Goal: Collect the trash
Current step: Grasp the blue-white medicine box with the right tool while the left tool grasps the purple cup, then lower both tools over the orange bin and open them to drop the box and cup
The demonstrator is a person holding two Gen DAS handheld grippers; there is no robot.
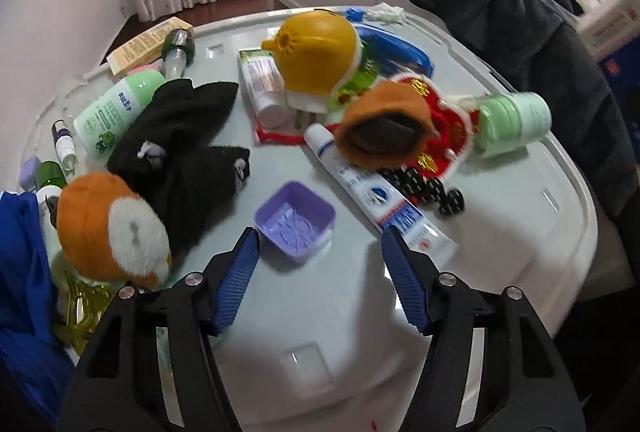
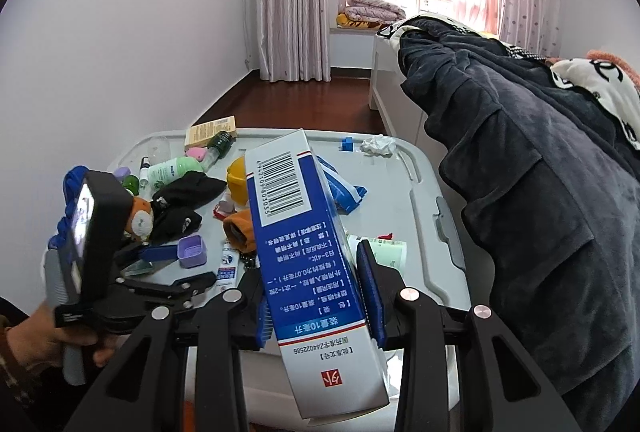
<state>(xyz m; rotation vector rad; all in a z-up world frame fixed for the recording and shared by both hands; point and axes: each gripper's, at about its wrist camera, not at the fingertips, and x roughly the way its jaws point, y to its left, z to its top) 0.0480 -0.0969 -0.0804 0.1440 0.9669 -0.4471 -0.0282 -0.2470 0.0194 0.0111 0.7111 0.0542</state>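
My right gripper [image 2: 316,280] is shut on a blue and white medicine box [image 2: 304,252] and holds it above the grey bin lid [image 2: 424,200]. My left gripper [image 1: 318,260] is open, its blue pads on either side of a small purple square cup [image 1: 295,222] that stands on the lid [image 1: 360,312]. The left gripper also shows in the right wrist view [image 2: 176,264], by the purple cup [image 2: 193,251]. A white ointment tube [image 1: 372,188] lies right of the cup. A crumpled white tissue [image 2: 378,145] lies at the lid's far edge.
The lid is crowded: black socks [image 1: 188,144], two orange plush toys [image 1: 108,228], a yellow dome toy [image 1: 316,52], green bottles [image 1: 116,112], a green jar [image 1: 512,122], black beads [image 1: 432,192], a blue wrapper [image 2: 344,192]. A dark robe [image 2: 540,172] hangs at the right.
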